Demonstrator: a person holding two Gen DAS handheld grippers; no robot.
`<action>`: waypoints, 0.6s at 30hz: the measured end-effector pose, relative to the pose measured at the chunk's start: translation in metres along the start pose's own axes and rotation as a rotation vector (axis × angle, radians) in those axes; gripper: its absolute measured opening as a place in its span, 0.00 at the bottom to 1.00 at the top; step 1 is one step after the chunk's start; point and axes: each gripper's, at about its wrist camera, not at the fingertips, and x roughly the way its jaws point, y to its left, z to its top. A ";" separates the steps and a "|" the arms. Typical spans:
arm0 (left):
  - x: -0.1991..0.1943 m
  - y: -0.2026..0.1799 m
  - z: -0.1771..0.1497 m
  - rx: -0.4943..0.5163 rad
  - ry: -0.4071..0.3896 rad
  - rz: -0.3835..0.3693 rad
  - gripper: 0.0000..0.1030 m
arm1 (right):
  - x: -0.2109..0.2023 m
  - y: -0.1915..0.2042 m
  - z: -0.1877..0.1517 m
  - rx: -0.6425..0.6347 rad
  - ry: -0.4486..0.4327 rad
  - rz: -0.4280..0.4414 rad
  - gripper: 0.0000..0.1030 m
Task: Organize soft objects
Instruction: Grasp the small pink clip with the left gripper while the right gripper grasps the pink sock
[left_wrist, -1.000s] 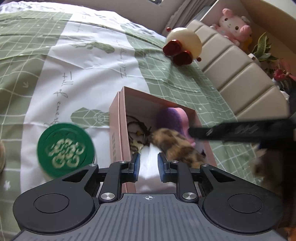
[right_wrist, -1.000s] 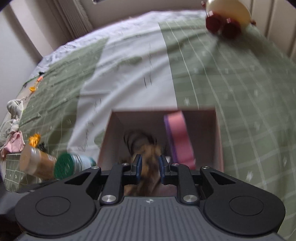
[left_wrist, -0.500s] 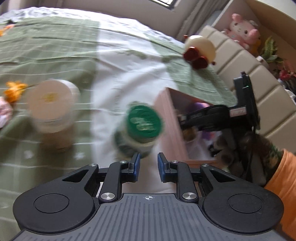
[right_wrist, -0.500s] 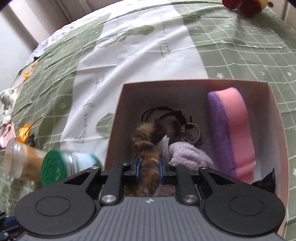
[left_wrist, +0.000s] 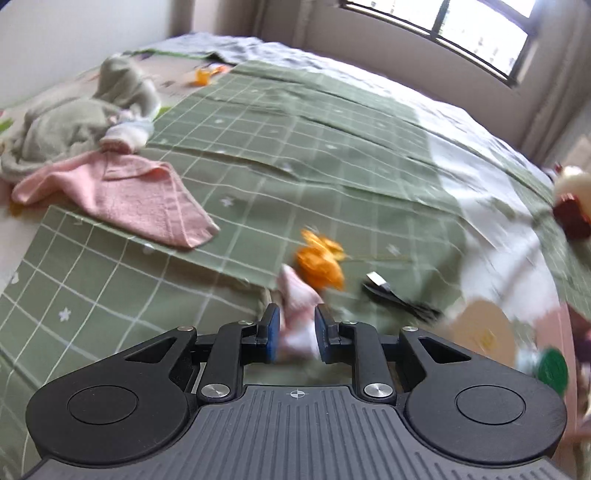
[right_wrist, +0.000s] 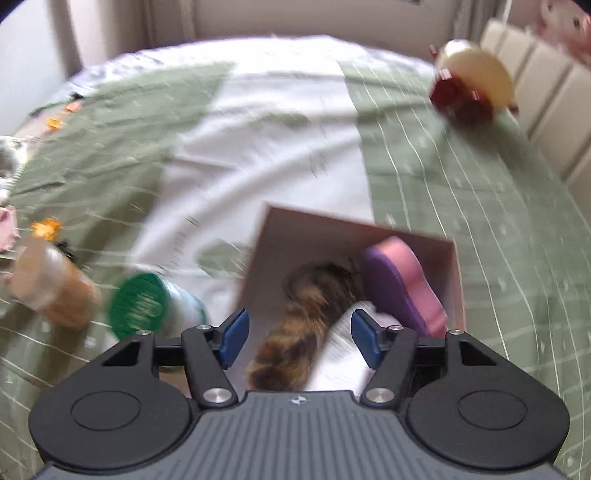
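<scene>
My right gripper (right_wrist: 299, 339) is open above the pink box (right_wrist: 266, 236). The brown furry tail (right_wrist: 299, 325) lies free in the box beside a pink-and-purple sponge (right_wrist: 402, 280) and a white soft item (right_wrist: 343, 354). My left gripper (left_wrist: 294, 332) hovers over the green checked bedspread, its jaws narrowly apart with a small pink-and-white sock (left_wrist: 297, 314) between them; contact is unclear in the blur. A pink towel (left_wrist: 122, 192) and a grey garment (left_wrist: 74, 122) lie at the far left.
An orange flower (left_wrist: 319, 260) and a black clip (left_wrist: 399, 295) lie just past the left gripper. A tan-lidded jar (right_wrist: 48, 284) and a green-lidded jar (right_wrist: 147, 306) lie left of the box. A cream-and-red plush (right_wrist: 472, 85) sits by the headboard.
My right gripper opened and let the furry tail drop into the box, then rose. My left gripper swung left, away from the box, to the sock near the orange flower.
</scene>
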 end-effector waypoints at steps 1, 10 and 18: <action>0.008 0.003 0.004 -0.005 0.011 0.002 0.22 | -0.006 0.007 0.004 -0.002 -0.018 0.005 0.60; 0.060 0.014 -0.004 0.068 0.149 0.055 0.25 | -0.048 0.088 0.050 -0.146 -0.166 0.188 0.60; 0.022 0.052 -0.012 -0.016 0.082 -0.074 0.13 | -0.036 0.220 0.074 -0.300 -0.109 0.404 0.60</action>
